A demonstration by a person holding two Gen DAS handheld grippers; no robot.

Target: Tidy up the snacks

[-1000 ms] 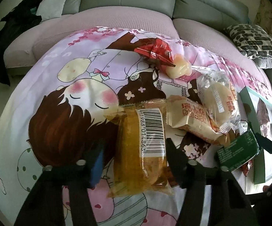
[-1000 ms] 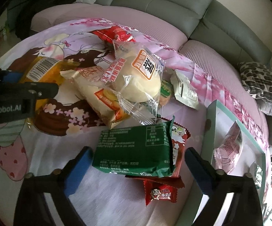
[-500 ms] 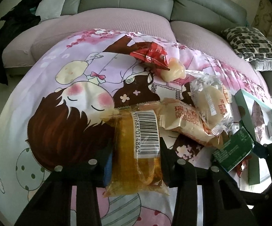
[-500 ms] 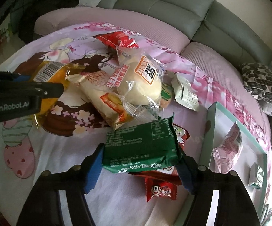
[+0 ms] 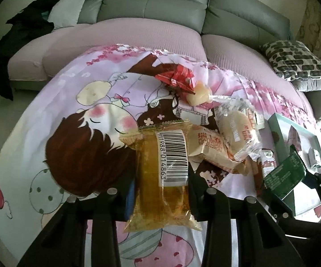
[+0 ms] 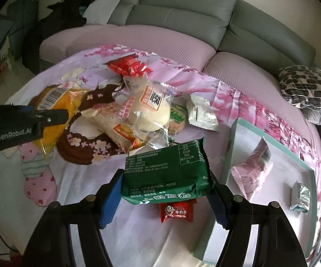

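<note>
My left gripper is shut on a yellow snack pack with a barcode and holds it above the cartoon-print cloth. My right gripper is shut on a green snack pack, lifted off the cloth. The green pack also shows at the right of the left wrist view. The yellow pack and left gripper show at the left of the right wrist view. A pile of snacks lies between them: a round bun pack, an orange-white pack and a red pack.
A teal tray at the right holds a pink pack and a small silver pack. A small red candy pack lies under the green pack. A grey sofa and a patterned cushion lie behind.
Both grippers closed on their packs: the left on the yellow pack, the right on the green pack. Both packs have since risen off the cloth.
</note>
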